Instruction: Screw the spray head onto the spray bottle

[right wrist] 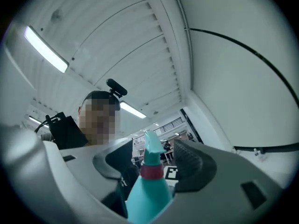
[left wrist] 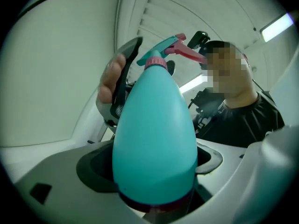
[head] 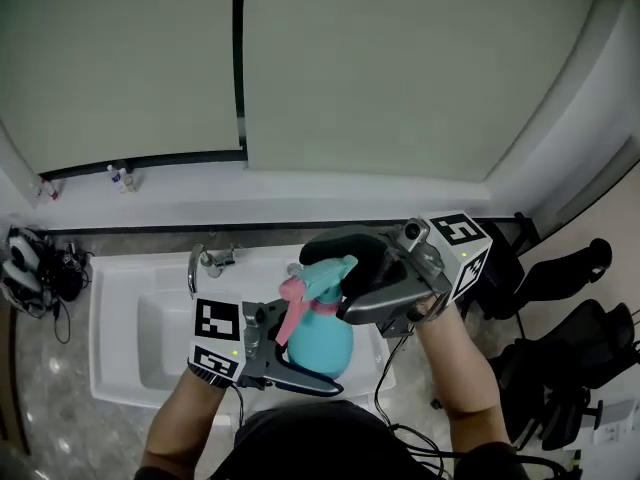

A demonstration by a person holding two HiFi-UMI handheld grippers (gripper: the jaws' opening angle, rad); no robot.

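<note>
Left claw [head: 300, 366] is clamped on the lower body of the teal spray bottle [left wrist: 154, 139], which is held above the white sink [head: 120, 308]. The right claw [right wrist: 153, 160] is spread apart around the spray head [head: 318, 280], seated on the bottle's neck.

Not much else going on around there. A white rectangular sink [head: 112, 318] had a curved chrome tap [head: 196, 266] at its back edge. A tangle of black cables and headsets [head: 30, 268] sat just left of it. A couple of small bottles [head: 121, 177] stood on the pale window ledge [head: 300, 193], and black office chairs [head: 565, 318] were parked off to the right.
</note>
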